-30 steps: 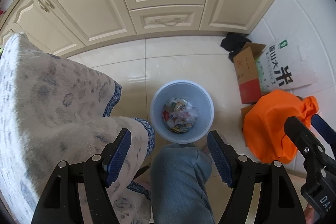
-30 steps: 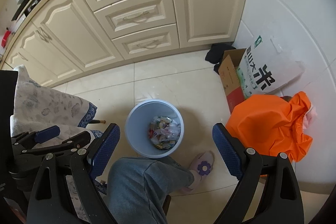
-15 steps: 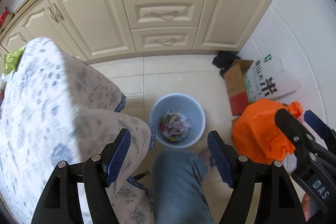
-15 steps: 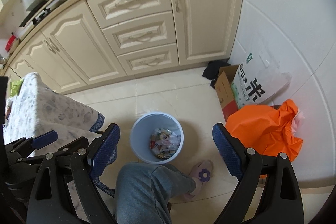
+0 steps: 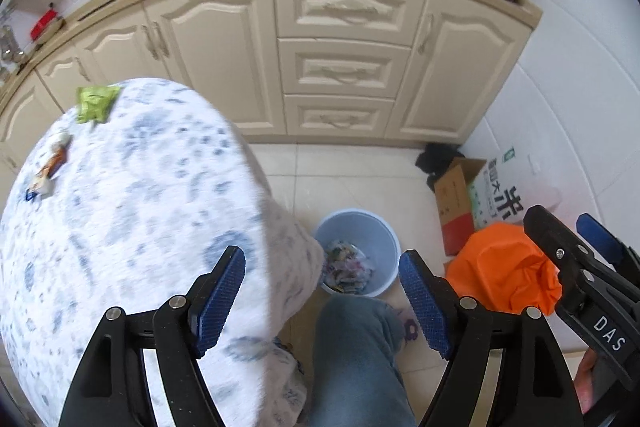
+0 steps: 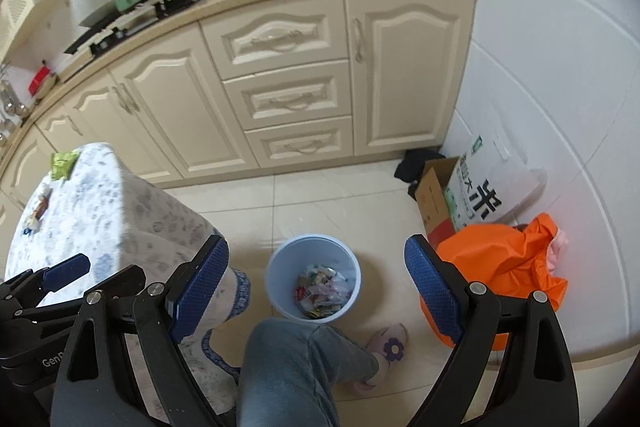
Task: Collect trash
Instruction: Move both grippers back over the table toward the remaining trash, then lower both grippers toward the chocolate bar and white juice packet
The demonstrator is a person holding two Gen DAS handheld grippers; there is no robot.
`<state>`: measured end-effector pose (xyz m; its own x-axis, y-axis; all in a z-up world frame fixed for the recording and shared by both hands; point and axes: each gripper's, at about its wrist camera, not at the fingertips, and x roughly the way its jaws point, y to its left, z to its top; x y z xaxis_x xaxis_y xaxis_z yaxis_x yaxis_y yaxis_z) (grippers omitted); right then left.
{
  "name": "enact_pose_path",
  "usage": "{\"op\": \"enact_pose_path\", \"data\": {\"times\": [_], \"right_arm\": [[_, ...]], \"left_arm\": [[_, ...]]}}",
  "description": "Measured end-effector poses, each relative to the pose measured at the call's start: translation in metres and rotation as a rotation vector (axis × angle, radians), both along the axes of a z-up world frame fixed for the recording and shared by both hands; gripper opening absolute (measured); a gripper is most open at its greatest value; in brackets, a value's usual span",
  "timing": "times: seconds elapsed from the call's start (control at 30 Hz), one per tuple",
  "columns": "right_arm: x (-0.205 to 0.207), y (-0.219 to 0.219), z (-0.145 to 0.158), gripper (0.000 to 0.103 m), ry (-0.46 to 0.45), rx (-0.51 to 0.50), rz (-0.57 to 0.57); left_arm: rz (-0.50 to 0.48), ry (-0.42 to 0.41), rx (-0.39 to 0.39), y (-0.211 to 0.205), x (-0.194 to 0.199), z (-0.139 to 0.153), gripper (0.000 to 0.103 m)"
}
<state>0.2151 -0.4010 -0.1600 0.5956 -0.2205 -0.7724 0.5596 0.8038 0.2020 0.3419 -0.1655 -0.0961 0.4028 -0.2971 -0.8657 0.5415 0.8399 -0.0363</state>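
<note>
A pale blue bin (image 5: pixel 385 239) (image 6: pixel 277 269) stands on the tiled floor, with several wrappers (image 5: pixel 347 267) (image 6: pixel 323 286) inside it. Left of it is a table under a floral cloth (image 5: pixel 140 211) (image 6: pixel 100 215). On its far edge lie a green wrapper (image 5: pixel 96 103) (image 6: pixel 63 163) and a small orange-and-white wrapper (image 5: pixel 49 166) (image 6: pixel 38 207). My left gripper (image 5: pixel 320 255) hangs high over the table's near edge and the bin; its jaws are opening and hold nothing. My right gripper (image 6: pixel 315 242) is open and empty, high above the bin.
A person's jeans leg (image 6: pixel 296 367) and a slipper (image 6: pixel 388 345) are below the bin. An orange bag (image 6: pixel 496 263), a cardboard box (image 6: pixel 432 203) and a rice sack (image 6: pixel 484 195) sit against the right wall. Cream cabinets (image 6: pixel 288 99) carry a counter with a pan and stove.
Both grippers have risen and pulled back, so the bin looks smaller. The tabletop with its wrappers and the kitchen counter have come into view. Both stay empty.
</note>
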Motion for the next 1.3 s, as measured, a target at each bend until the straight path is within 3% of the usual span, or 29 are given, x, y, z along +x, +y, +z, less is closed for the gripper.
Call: {"op": "enact_pose_path", "data": {"times": [0.43, 0.83, 1.3], "right_arm": [[0.018, 0.079, 0.036, 0.095, -0.097, -0.030, 0.193], [0.038, 0.160, 0.066, 0.099, -0.139, -0.105, 0.377], [0.077, 0.245, 0.065, 0.100, -0.114, -0.113, 0.533]], "left_arm": [[0.169, -0.119, -0.049, 0.114, -0.052, 0.054, 0.079], [0.339, -0.176, -0.058, 0.202, -0.081, 0.082, 0.085], [0.486, -0.148, -0.033, 0.285, -0.048, 0.081, 0.086]]}}
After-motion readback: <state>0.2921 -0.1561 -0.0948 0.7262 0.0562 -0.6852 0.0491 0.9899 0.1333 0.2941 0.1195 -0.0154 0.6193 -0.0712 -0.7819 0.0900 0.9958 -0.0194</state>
